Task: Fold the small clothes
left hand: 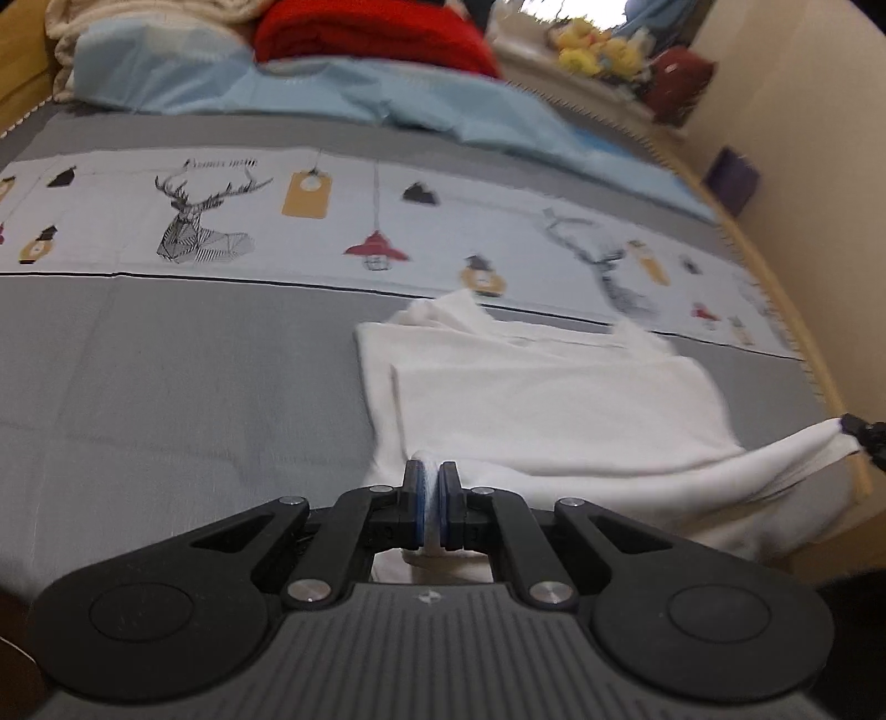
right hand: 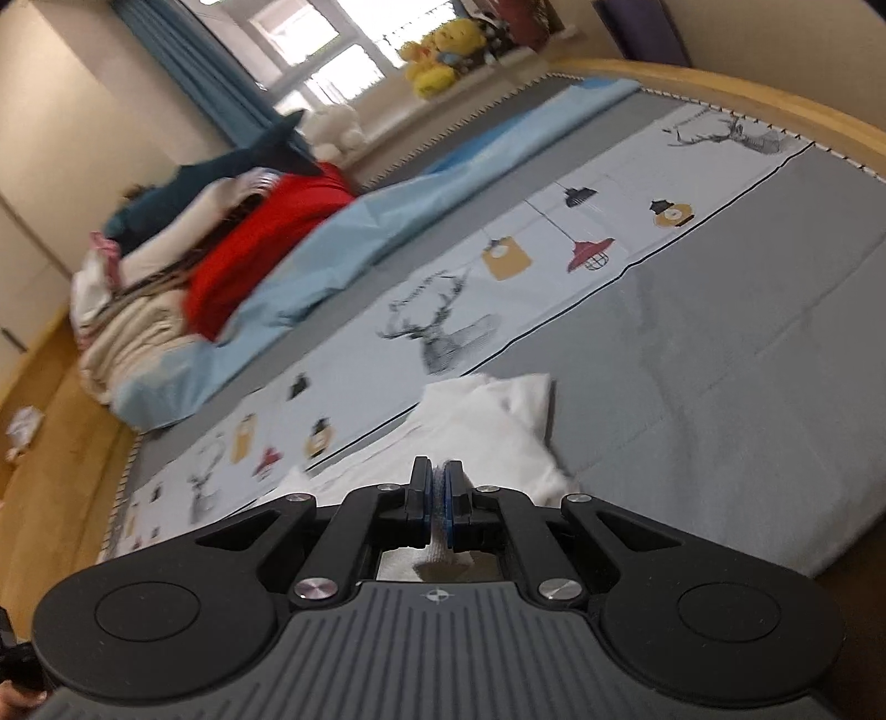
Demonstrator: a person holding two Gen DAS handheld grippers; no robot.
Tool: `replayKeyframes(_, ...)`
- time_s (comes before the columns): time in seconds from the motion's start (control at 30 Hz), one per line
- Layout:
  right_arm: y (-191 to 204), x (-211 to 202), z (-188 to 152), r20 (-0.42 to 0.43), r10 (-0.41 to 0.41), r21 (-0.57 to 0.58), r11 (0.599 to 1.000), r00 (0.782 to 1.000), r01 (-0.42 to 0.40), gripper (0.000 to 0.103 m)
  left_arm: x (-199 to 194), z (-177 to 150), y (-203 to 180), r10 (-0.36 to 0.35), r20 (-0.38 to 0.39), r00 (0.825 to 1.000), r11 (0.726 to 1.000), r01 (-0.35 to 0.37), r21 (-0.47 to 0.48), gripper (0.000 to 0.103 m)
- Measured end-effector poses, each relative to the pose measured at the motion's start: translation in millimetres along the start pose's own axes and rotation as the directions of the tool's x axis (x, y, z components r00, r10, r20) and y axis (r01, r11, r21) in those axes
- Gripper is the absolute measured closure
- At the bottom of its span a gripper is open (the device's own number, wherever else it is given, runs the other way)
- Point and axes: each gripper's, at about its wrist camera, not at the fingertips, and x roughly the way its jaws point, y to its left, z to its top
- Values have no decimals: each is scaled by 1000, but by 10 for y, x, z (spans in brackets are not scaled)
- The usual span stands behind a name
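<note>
Both the left gripper (left hand: 431, 476) and right gripper (right hand: 438, 481) pinch soft, creased white garment (left hand: 554, 410) cloth between closed fingers.

White garment (left hand: 554, 410): near hem lying hidden behind left gripper (left hand: 431, 487); soft toys (left hand: 598, 47) blurring beyond recognition.

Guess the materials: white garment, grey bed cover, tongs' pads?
White garment: soft matte knit, likely cotton jersey; it drapes and creases limply. Grey bed cover: thin woven fabric, matte, with faint fold lines and printed deer. Left tongs and right tongs: matte black plastic, blue pads that look rubbery; exact material unclear.
</note>
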Motion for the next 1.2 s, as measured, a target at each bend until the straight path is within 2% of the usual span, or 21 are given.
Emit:
replayKeyframes(0.1,45,498,155,-25,-51,-19,999,998,51,100,547,237,96,31,-33,999,1000,-31,4,99)
replayKeyframes(0.2,63,925,190,-55,-102,-48,994,993,99,100,1004,287,222,62,-78,995,998,-63,-2,98)
replayKeyframes(0.23,51,1048,178,-71,-120,-51,992,990,116,100,1091,303,260,68,-107,992,997,-70,-17,98)
replayKeyframes(0.33,65,1297,164,-101,-169,-52,985,980,165,99,1106,383,319,32,-75,997,999,-34,-36,98)
replayKeyframes(0.4,113,1379,205,-93,-181,-64,982,979,176,98,1123,408,373,11,-80,997,998,-16,-65,96)
replayKeyframes(0.53,173,1348,206,-30,-227,-96,970,973,224,95,1016,424,466,54,-46,997,992,-59,-115,95)
replayKeyframes(0.6,174,1277,191,1,-226,-109,968,974,225,95,963,405,512,50,-39,998,988,-56,-145,81)
replayKeyframes(0.67,183,1193,146,29,-233,-144,961,972,235,95,913,369,482,72,-36,997,989,-76,-126,72)
replayKeyframes(0.8,188,1078,66,59,-241,-220,943,969,248,95,869,282,377,120,-32,992,989,-122,-78,62)
replayKeyframes(1.0,226,987,-46,105,-277,-300,907,955,296,95,854,231,291,124,-10,992,989,-124,-81,57)
replayKeyframes(1.13,336,952,-51,155,-286,-359,876,946,323,95,900,214,241,162,4,987,986,-162,-36,57)
replayKeyframes(1.2,374,921,-9,174,-272,-363,875,946,319,95,911,215,243,175,18,984,984,-175,-26,56)
